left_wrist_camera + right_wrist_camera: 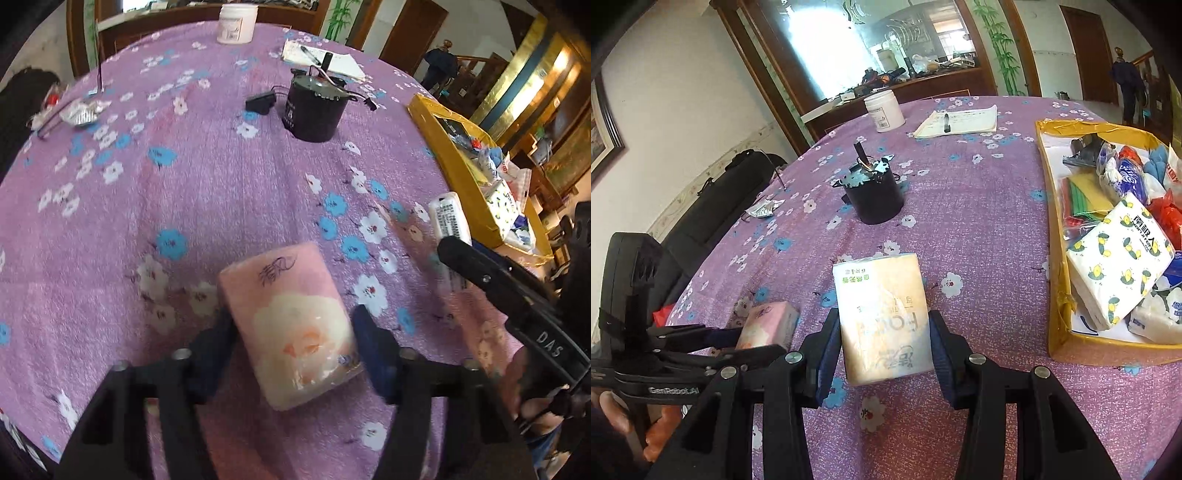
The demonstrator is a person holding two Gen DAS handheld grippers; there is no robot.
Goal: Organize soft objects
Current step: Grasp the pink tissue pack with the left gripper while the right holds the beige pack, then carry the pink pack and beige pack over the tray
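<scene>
A pink tissue pack (291, 325) with a rose print lies on the purple flowered tablecloth (184, 184). My left gripper (291, 317) straddles it, both blue pads touching its long sides. The right wrist view shows this pink pack (772, 321) at lower left. A cream tissue pack (882, 317) with upside-down print is clamped between the pads of my right gripper (884, 319), a little above the cloth. The left wrist view shows that cream pack (448, 221) at the right, in front of a black finger (476, 269). A yellow box (1052, 258) to the right holds several soft packs.
A black cylindrical motor (875, 195) with wires stands mid-table. A white jar (884, 112) and a notepad with a pen (956, 120) sit at the far edge, with crumpled foil (762, 210) at the left. A person (1126, 81) stands in the far doorway.
</scene>
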